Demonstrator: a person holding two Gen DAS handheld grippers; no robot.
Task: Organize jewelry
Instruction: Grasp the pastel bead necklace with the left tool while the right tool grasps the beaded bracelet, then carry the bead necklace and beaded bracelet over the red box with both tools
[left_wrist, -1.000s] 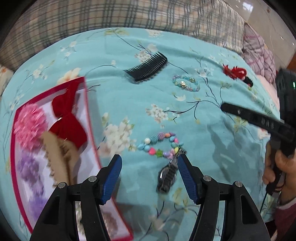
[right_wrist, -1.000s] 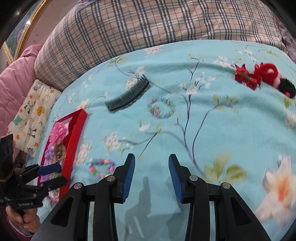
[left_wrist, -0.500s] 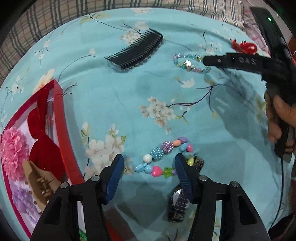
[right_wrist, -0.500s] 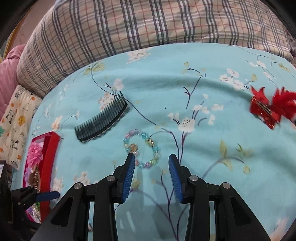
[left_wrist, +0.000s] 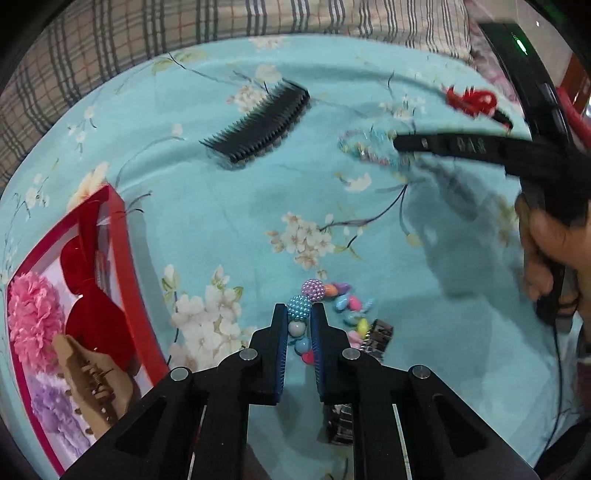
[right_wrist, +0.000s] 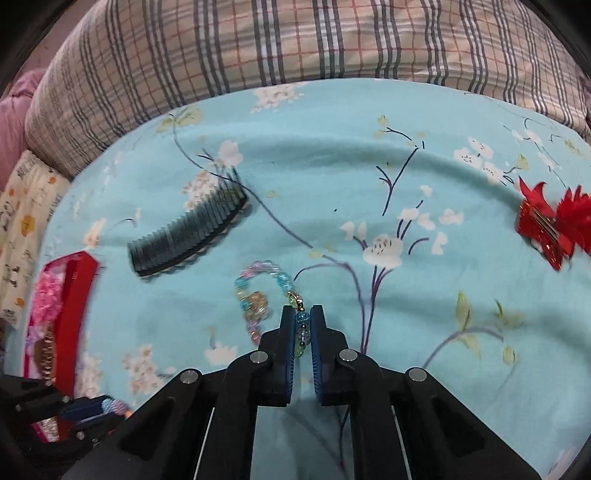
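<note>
My left hand-held gripper (left_wrist: 299, 325) pinches the bracelet (left_wrist: 332, 306), my right (right_wrist: 302, 325) the beads (right_wrist: 258, 295): both light, floppy, slippery; grip mid-strand.

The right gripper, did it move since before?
Yes. The right gripper went forward toward the black comb and shut on the crystal bracelet.

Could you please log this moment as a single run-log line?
left gripper: shut on chunky bead bracelet | right gripper: shut on crystal bead bracelet | both bracelets on bedspread | red tray: awaiting them

Both tongs (left_wrist: 299, 314) (right_wrist: 303, 321) clamped tight
</note>
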